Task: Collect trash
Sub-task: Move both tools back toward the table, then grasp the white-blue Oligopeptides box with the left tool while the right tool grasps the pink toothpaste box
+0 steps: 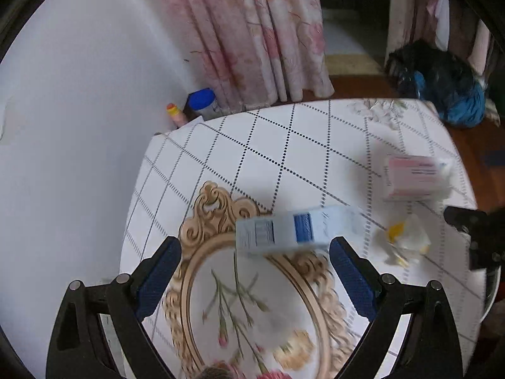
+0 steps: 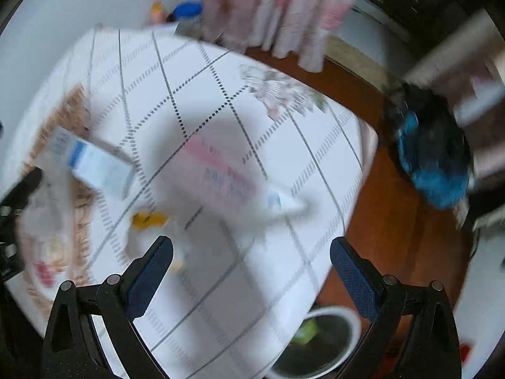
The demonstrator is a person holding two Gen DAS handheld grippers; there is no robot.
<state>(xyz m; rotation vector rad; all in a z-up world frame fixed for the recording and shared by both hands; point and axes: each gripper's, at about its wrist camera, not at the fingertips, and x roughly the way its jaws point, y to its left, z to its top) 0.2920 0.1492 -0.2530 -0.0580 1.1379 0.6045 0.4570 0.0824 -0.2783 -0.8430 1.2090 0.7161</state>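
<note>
With the table [image 1: 284, 145] as landmark, the left gripper [image 1: 255, 262] hangs empty, jaws wide, lined up on the blue box [image 1: 284, 230], then the crumpled wrapper [image 1: 404, 240], pink box [image 2: 217, 173] and wide-open, empty right gripper [image 2: 252, 259], bin [image 2: 318, 344] below the edge.

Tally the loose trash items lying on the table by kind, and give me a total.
Cardboard boxes: 2, the blue and white box and the pink and white box
Crumpled wrappers: 1, the clear and yellow wrapper
Total: 3
Both grippers are open and hold nothing.
</note>
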